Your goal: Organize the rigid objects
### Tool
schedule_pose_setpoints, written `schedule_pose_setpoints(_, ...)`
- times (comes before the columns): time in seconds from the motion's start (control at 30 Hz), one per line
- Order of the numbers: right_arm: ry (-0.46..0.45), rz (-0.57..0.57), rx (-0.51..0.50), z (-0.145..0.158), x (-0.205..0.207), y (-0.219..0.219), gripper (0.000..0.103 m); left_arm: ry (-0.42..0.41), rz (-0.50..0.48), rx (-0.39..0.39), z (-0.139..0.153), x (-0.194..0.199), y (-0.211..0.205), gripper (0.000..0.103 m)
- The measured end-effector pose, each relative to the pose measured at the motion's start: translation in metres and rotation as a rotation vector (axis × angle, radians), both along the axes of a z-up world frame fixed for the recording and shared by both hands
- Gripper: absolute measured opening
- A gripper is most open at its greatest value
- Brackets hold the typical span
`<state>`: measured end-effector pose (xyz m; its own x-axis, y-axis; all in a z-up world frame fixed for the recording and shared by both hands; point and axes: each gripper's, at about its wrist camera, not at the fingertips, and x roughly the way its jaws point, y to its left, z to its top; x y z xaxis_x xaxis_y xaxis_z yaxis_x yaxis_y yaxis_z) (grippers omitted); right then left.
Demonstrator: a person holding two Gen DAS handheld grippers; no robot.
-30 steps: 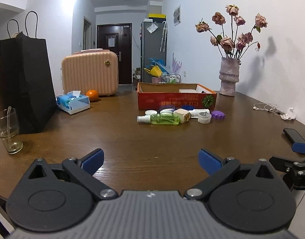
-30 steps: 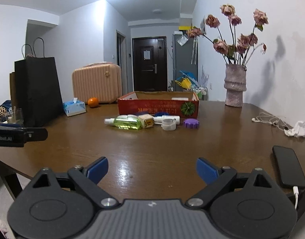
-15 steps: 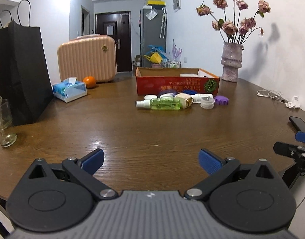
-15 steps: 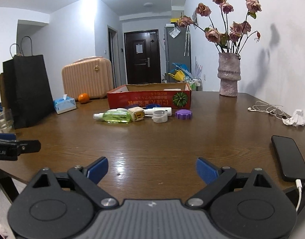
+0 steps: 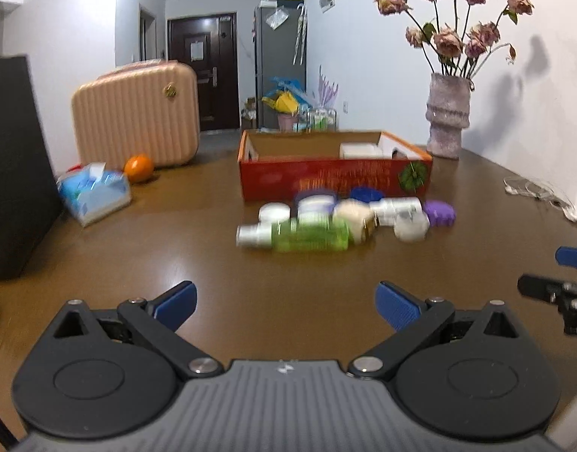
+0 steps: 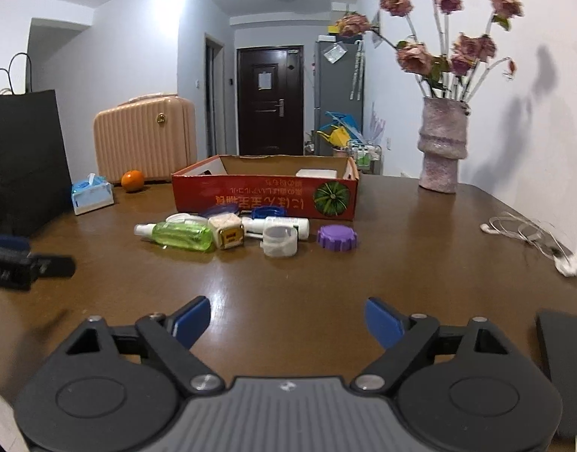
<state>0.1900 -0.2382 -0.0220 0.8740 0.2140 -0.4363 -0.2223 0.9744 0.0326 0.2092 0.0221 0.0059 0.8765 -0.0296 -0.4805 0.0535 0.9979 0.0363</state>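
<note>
A red cardboard box (image 6: 264,194) stands open on the brown table (image 6: 288,275); it also shows in the left wrist view (image 5: 335,180). In front of it lie a green bottle (image 6: 183,235), a cream cube-shaped bottle (image 6: 228,231), a white tube (image 6: 284,225), a clear lid (image 6: 279,241), a purple cap (image 6: 337,237) and blue lids (image 6: 267,211). The green bottle (image 5: 309,233) and purple cap (image 5: 440,213) are blurred in the left wrist view. My left gripper (image 5: 286,303) and right gripper (image 6: 288,320) are both open and empty, well short of the objects.
A vase of dried roses (image 6: 442,147) stands at the back right. A pink case (image 6: 145,143), an orange (image 6: 132,180), a tissue pack (image 6: 92,196) and a black bag (image 6: 25,158) stand at the left. Earphones (image 6: 521,229) and a black phone (image 6: 563,361) lie at the right.
Both grippers have moved forward over the table toward the box and the objects, which now look larger. Both stay open.
</note>
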Motion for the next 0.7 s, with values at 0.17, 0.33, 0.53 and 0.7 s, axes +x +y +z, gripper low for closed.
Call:
schedule_pose_setpoints(0.17, -0.038, 0.055, 0.001, 0.012, 0.047, 0.009, 0.084, -0.011, -0.048, 0.018, 0.002, 0.057, -0.009, 0.103)
schedule_pose_setpoints(0.33, -0.054, 0.112, 0.006, 0.015, 0.099, 0.024, 0.083, 0.038, -0.007, -0.039, -0.008, 0.11, -0.01, 0.103)
schedule_pose_setpoints(0.53, 0.005, 0.097, -0.03, -0.001, 0.163, 0.042, 0.08, 0.051, 0.142, -0.008, -0.032, 0.163, -0.016, 0.103)
schedule_pose_setpoints(0.7, 0.051, 0.065, -0.047, -0.019, 0.19, 0.041, 0.08, 0.043, 0.177, 0.031, -0.048, 0.17, -0.02, 0.102)
